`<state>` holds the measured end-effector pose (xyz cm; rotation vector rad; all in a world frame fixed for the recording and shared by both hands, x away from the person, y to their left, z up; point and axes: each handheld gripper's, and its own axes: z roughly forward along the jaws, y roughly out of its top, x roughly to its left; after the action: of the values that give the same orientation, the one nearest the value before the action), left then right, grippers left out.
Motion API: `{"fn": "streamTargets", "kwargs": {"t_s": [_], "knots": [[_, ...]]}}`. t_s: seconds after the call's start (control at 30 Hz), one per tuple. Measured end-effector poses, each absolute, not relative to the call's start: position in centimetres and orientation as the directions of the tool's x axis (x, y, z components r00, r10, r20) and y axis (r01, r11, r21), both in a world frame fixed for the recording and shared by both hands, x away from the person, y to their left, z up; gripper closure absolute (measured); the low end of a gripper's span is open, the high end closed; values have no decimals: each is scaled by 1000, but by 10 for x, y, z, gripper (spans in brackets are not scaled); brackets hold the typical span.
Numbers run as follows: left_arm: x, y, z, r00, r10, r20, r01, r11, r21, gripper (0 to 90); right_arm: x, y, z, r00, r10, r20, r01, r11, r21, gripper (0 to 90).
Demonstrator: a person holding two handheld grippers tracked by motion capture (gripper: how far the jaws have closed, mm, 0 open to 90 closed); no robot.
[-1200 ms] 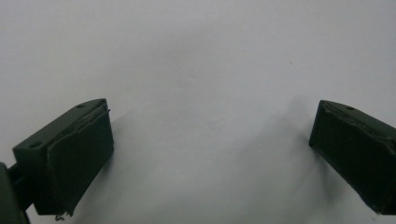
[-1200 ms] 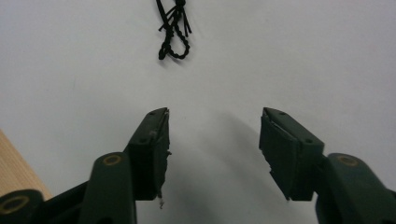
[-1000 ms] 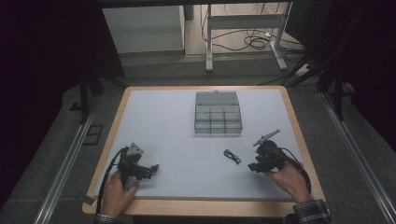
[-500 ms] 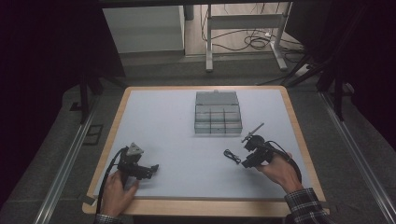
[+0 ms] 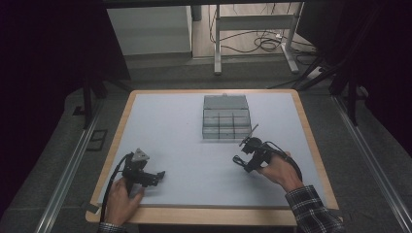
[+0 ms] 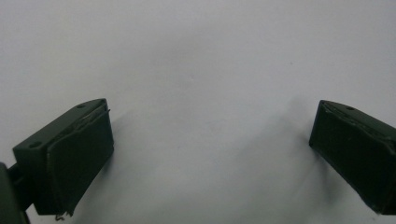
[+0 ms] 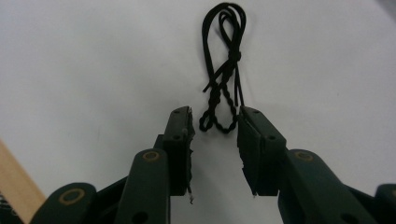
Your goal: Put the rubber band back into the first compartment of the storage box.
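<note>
Where twisted black cord (image 7: 223, 88) loops, right tool (image 7: 215, 126) just narrowed.

A grey compartment box (image 5: 226, 118) sits on the white table (image 5: 165, 126).

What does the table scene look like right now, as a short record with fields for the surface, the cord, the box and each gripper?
surface: pale table with a wooden rim
cord: thin black twisted cord, looped, lying flat on the table
box: grey compartment box, lid open, at the far middle of the table
right gripper: jaws have just been closing, partly open at the near end of the cord, pads not yet pressing it
left gripper: jaws wide open over bare table, nothing between them
</note>
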<state>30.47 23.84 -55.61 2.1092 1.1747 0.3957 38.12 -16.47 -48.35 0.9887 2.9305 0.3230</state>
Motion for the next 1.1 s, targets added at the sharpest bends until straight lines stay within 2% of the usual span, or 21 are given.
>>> {"fn": "streamTargets", "kwargs": {"t_s": [0.27,0.33,0.37,0.4,0.53,0.73,1.1], "knots": [[305,238,-556,546,835,-61,628,-360,690,0,389,-148,-488,-807,590,2,584,799,143,644],[305,238,-556,546,835,-62,628,-360,690,0,392,-144,-491,-814,580,-31,575,812,97,699],[305,238,-556,546,835,-62,628,-360,690,0,392,-144,-491,-814,580,-31,575,812,97,699],[305,238,-556,546,836,-61,628,-360,690,0,392,-142,-492,-813,581,-34,577,813,85,769],[305,238,-556,546,836,-61,628,-360,690,0,394,-141,-491,-810,586,-20,584,810,57,836],[305,238,-556,546,836,-62,628,-360,690,0,396,-142,-489,-789,613,25,613,787,65,848],[305,238,-556,546,836,-62,628,-360,690,0,397,-143,-468,-786,617,39,618,781,91,848]]}}
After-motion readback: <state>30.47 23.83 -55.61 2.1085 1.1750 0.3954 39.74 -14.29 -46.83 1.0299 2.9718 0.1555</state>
